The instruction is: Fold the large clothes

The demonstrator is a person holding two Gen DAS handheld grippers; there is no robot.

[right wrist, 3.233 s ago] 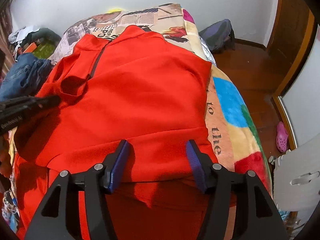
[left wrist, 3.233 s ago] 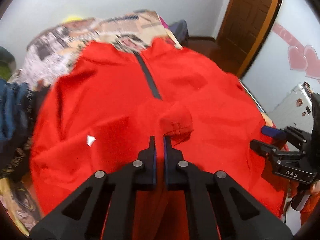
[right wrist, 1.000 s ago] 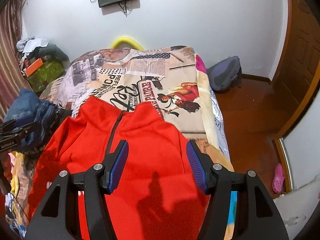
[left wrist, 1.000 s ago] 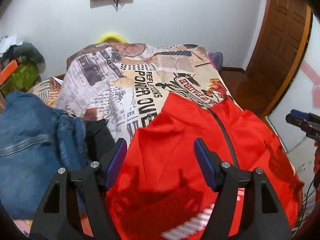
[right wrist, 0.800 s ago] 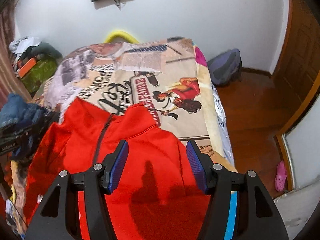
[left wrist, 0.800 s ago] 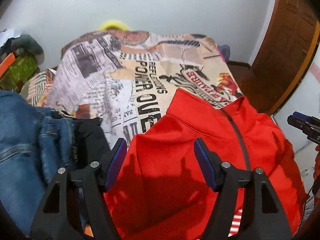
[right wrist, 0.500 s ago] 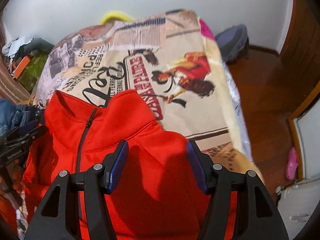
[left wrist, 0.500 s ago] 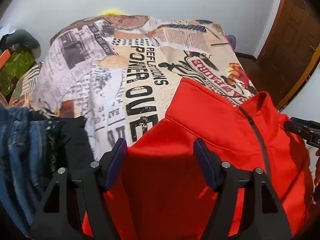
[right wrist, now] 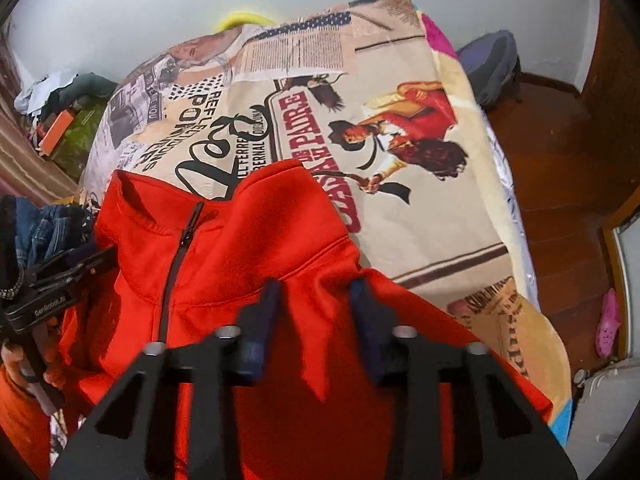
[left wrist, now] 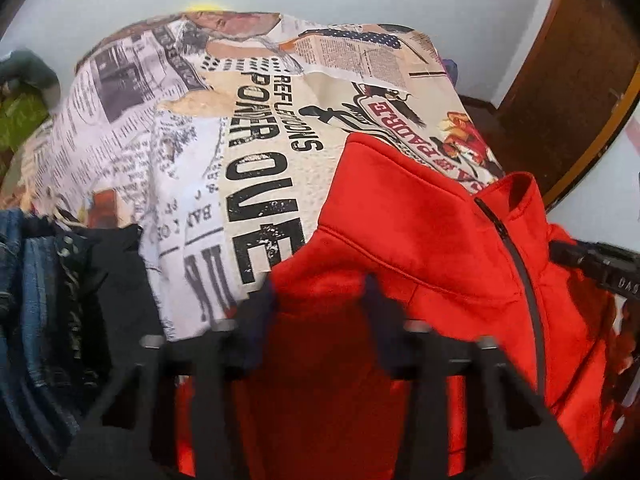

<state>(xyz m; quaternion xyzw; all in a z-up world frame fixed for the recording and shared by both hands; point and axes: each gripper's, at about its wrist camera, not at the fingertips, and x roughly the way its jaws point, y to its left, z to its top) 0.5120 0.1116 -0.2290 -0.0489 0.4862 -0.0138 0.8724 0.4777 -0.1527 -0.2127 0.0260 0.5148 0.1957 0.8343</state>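
A red zip-up jacket [left wrist: 420, 248] lies on the bed with its collar toward the far end; it also shows in the right wrist view [right wrist: 248, 240]. Its dark zipper [right wrist: 176, 256] runs down the front. My left gripper [left wrist: 318, 300] is open, its jaws partly narrowed on either side of the jacket's left shoulder fabric. My right gripper [right wrist: 316, 300] is open, jaws partly narrowed around a raised ridge of fabric at the right shoulder. The right gripper shows at the right edge of the left wrist view [left wrist: 596, 264], the left gripper at the left of the right wrist view [right wrist: 60, 280].
A newspaper-print blanket [left wrist: 248, 120] covers the bed. Blue jeans [left wrist: 24, 300] and dark clothes [left wrist: 116, 272] are piled at the left. A backpack [right wrist: 492, 64] sits on the wooden floor [right wrist: 560, 152] to the right, near a door [left wrist: 560, 80].
Both grippers have moved down and forward onto the jacket's shoulders. Their jaws have narrowed around the shoulder fabric. Blur marks them as still moving.
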